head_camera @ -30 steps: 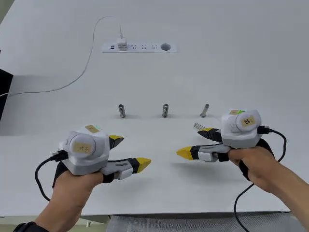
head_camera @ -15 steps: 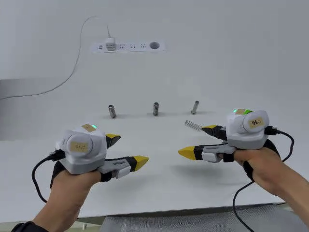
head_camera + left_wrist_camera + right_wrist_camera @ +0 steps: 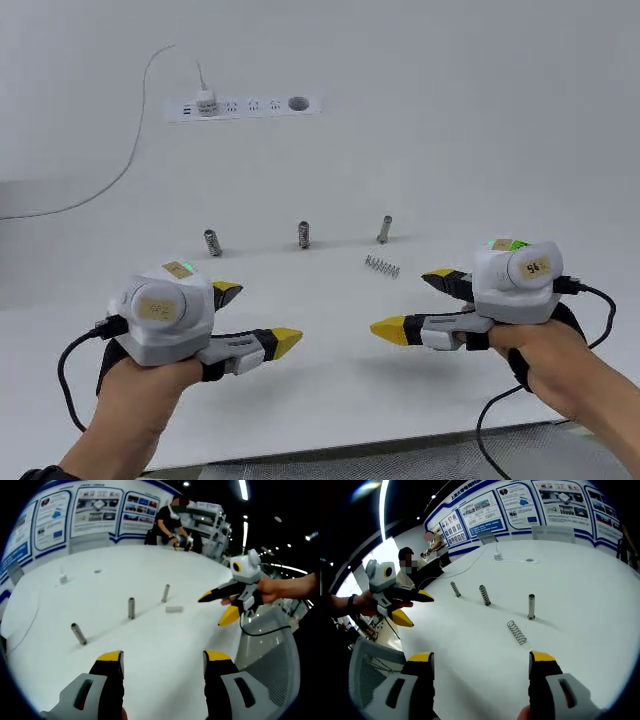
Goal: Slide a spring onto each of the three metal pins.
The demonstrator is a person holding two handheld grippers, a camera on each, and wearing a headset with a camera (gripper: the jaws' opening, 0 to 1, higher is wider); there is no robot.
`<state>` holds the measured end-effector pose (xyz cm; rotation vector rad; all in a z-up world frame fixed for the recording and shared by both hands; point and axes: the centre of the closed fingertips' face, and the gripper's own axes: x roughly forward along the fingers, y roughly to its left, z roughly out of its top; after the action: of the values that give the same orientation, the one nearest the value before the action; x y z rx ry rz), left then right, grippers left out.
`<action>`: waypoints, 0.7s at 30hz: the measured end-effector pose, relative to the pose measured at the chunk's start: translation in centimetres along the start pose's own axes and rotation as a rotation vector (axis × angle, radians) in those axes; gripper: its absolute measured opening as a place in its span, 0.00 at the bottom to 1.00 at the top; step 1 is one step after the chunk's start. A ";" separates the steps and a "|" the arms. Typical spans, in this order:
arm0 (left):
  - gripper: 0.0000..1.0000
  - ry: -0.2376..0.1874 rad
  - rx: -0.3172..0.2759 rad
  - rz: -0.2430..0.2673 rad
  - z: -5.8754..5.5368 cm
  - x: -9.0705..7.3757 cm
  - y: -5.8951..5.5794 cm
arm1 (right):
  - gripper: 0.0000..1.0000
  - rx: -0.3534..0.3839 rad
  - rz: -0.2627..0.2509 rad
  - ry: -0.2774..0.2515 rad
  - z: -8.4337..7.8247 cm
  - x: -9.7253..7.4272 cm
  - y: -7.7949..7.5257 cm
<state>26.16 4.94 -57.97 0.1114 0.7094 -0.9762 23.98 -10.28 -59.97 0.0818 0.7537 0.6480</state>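
3 pins [image 3: 304,235] on white bench [image 3: 450,130]; pwr strip [image 3: 245,106] behind; wall posters [image 3: 95,512].

two pins [image 3: 304,235] sprung — third pin [image 3: 385,229] bare, spring [image 3: 382,266] beside

A white power strip [image 3: 243,105] with a plugged-in cable [image 3: 141,105] lies on the table [image 3: 480,150].

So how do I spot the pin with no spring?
On the white table, nearer than the power strip, three metal pins stand in a row. Take the right-end pin, with a loose spring lying just in front of it. It is smooth and bare, while the middle pin and left pin wear coiled springs.
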 end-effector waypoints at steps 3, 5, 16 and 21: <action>0.66 0.002 0.010 -0.012 0.4 0.6 -0.5 | 0.80 0.007 -0.008 0.001 -0.2 -0.5 -0.4; 0.67 0.005 0.016 -0.020 0.6 1.0 -0.8 | 0.80 0.010 -0.010 0.000 -0.4 -0.8 -0.6; 0.71 0.033 0.052 -0.061 0.9 2.7 -2.3 | 0.82 0.013 -0.020 0.004 -1.2 -1.8 -1.1; 0.73 0.048 0.067 -0.082 1.1 3.5 -2.9 | 0.82 0.013 -0.019 0.009 -1.6 -2.2 -1.2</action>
<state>25.63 0.29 -58.59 0.1655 0.7299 -1.0786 22.40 -12.79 -60.15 0.0834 0.7661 0.6263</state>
